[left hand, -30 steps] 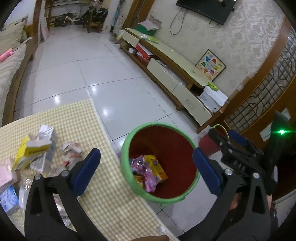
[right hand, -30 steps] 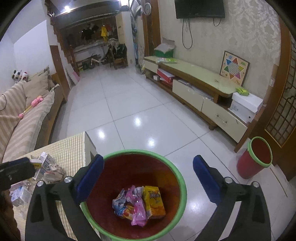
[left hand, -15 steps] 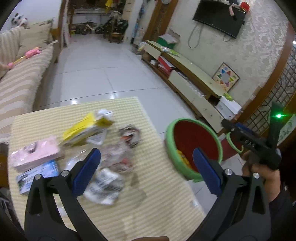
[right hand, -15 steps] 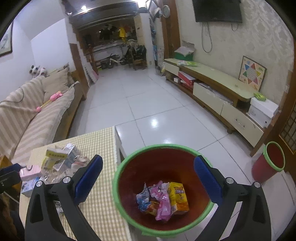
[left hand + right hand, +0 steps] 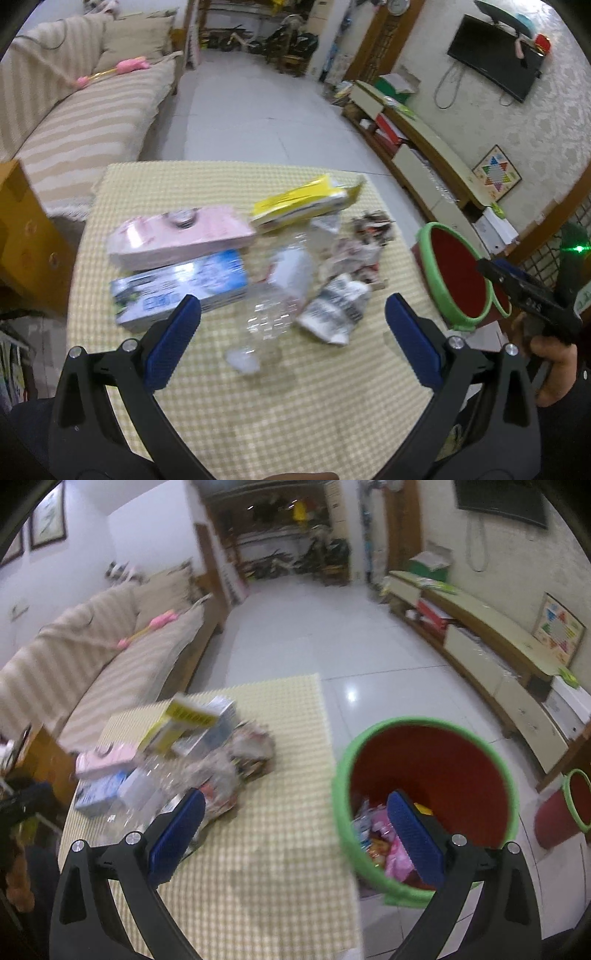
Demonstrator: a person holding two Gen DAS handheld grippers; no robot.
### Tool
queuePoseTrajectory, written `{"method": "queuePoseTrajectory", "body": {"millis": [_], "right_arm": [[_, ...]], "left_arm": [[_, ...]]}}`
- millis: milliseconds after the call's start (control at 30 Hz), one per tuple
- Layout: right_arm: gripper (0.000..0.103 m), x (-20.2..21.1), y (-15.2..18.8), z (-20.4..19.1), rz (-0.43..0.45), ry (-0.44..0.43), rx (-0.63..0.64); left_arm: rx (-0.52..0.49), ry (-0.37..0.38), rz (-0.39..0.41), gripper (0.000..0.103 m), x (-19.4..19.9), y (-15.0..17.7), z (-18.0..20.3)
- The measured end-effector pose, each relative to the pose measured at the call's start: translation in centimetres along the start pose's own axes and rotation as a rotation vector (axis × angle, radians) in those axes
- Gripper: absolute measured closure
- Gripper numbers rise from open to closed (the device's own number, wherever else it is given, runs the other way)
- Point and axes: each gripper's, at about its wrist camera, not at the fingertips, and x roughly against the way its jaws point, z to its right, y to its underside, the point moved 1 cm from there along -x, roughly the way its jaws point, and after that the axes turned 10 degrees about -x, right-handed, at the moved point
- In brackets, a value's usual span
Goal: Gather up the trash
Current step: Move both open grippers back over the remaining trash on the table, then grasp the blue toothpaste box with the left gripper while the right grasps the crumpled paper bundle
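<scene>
Trash pile on the table [image 5: 258, 424]: pink box [image 5: 177, 242], blue box [image 5: 181, 286], clear bottle [image 5: 275, 295], wrappers [image 5: 354, 254]. Left gripper [image 5: 293, 339] gapes wide, empty, above the bottle; it could squirt free when pinched. Right gripper [image 5: 295, 830], wide and empty, hovers beside the bin [image 5: 424, 805].

Indoor light, moderately bright, cool cast. Ceiling lamp glare spot on the glossy floor tiles [image 5: 350, 696]. Motion blur in both views, heavier in the right wrist one. Strong fisheye bending, black vignette corners. Far doorway dimmer. Shadows soft, weak.
</scene>
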Motion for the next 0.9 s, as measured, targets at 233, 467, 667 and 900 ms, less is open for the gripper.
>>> {"method": "queuePoseTrajectory", "body": {"millis": [233, 467, 667, 900], "right_arm": [[0.007, -1.5, 1.5, -3.3, -0.052, -0.016, 0.081], [0.007, -2.6, 2.5, -4.8, -0.08, -0.015, 0.118], [0.007, -3.8, 2.8, -5.1, -0.109, -0.004, 0.133], [0.007, -4.8, 2.9, -4.9, -0.133, 0.007, 0.131]], "left_arm": [[0.019, -0.034, -0.058, 0.005, -0.2, 1.8, -5.0], [0.028, -0.101, -0.128, 0.005, -2.1, 2.5, -10.6], [0.001, -0.097, -0.186, 0.005, -5.3, 2.1, -13.5], [-0.097, -0.016, -0.226, 0.005, -8.3, 1.8, -13.0]]}}
